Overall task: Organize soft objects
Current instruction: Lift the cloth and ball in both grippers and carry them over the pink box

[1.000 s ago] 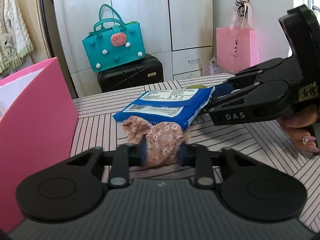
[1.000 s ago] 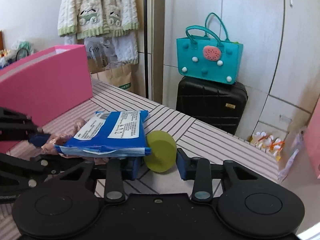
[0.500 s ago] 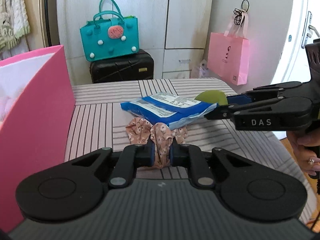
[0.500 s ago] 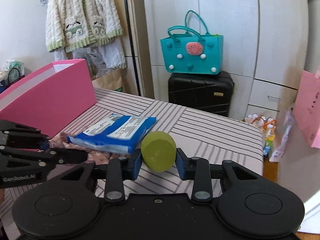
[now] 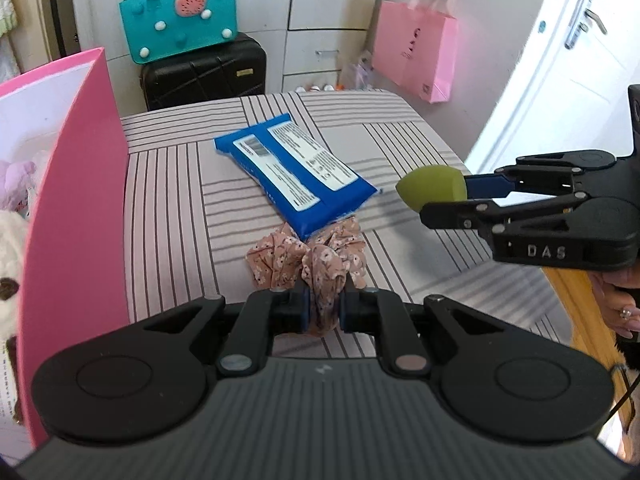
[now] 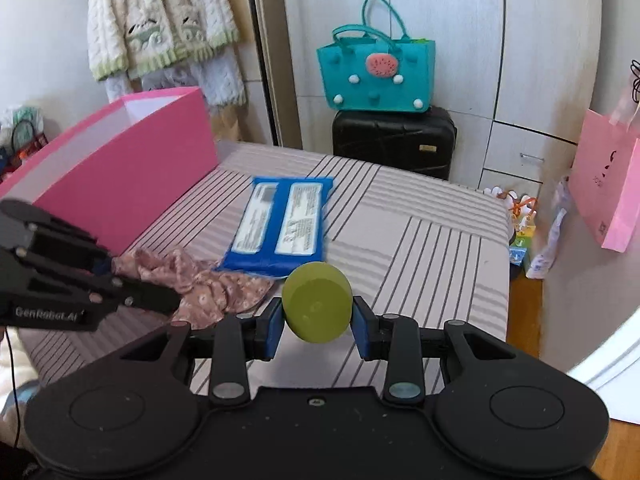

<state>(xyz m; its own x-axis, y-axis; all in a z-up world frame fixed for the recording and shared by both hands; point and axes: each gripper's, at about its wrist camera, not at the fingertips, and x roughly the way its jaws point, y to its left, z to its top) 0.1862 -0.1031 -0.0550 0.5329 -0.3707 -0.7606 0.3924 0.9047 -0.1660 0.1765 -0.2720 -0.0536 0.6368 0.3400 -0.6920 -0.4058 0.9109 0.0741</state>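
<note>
Two pairs of tongs are loaded: my left tongs (image 5: 323, 312) pinch the floral scrunchie (image 5: 308, 256), my right tongs (image 6: 316, 322) squeeze the green sponge (image 6: 317, 307), both lifted for the pink box (image 6: 132, 168); the wipes pack (image 6: 282, 226) waits on the worktop (image 6: 420, 232).

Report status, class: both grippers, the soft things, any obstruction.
Left gripper shut on scrunchie. Right gripper shut on green sponge. Blue pack overlaps scrunchie.

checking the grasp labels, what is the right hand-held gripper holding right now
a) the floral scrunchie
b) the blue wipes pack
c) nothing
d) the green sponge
d: the right hand-held gripper has its pads pressed on either side of the green sponge, while the blue wipes pack lies on the striped table and the floral scrunchie sits in the left hand-held gripper.
</note>
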